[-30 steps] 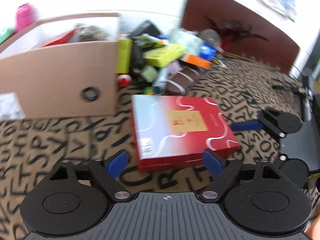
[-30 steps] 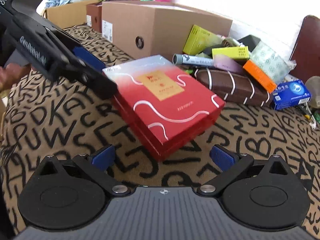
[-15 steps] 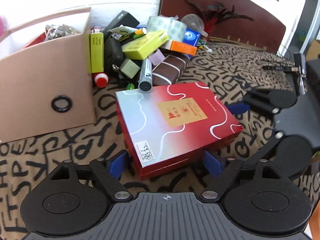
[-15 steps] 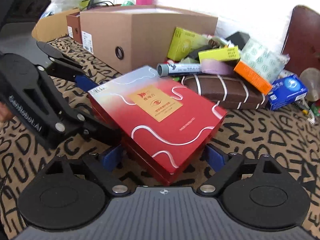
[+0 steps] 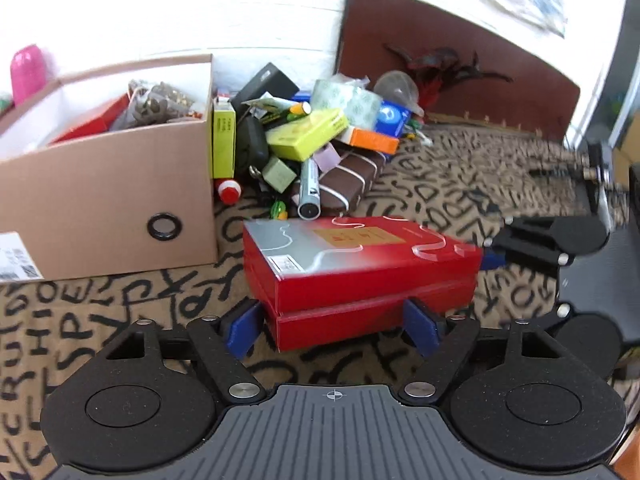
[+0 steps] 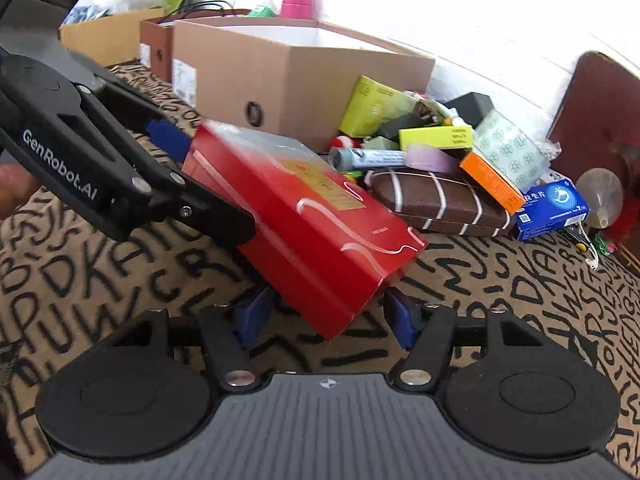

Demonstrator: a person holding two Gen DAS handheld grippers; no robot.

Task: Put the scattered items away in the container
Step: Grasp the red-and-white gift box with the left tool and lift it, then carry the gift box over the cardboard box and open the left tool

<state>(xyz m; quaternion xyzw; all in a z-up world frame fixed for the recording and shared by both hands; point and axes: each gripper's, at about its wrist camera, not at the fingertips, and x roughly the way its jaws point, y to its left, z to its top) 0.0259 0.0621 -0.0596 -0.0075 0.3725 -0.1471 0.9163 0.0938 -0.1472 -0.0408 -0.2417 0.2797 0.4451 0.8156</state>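
Note:
A large flat red and silver gift box (image 5: 360, 268) is held between both grippers, raised and tilted off the patterned cloth. My left gripper (image 5: 334, 326) spans one corner with its blue pads (image 5: 418, 326) against the box sides. My right gripper (image 6: 326, 316) spans the opposite corner (image 6: 332, 264). The left gripper also shows in the right wrist view (image 6: 120, 168), gripping the box's far end. The open cardboard box (image 5: 108, 200) stands to the left and holds several items.
A pile of small items lies by the cardboard box: yellow-green boxes (image 5: 306, 138), a brown striped case (image 6: 440, 204), an orange box (image 6: 490, 180), a blue box (image 6: 552, 208), a grey tube (image 5: 309, 196). A dark brown board (image 5: 460, 64) leans on the wall behind.
Both grippers have closed in on opposite corners of the red box. The box has lifted off the cloth and now tilts.

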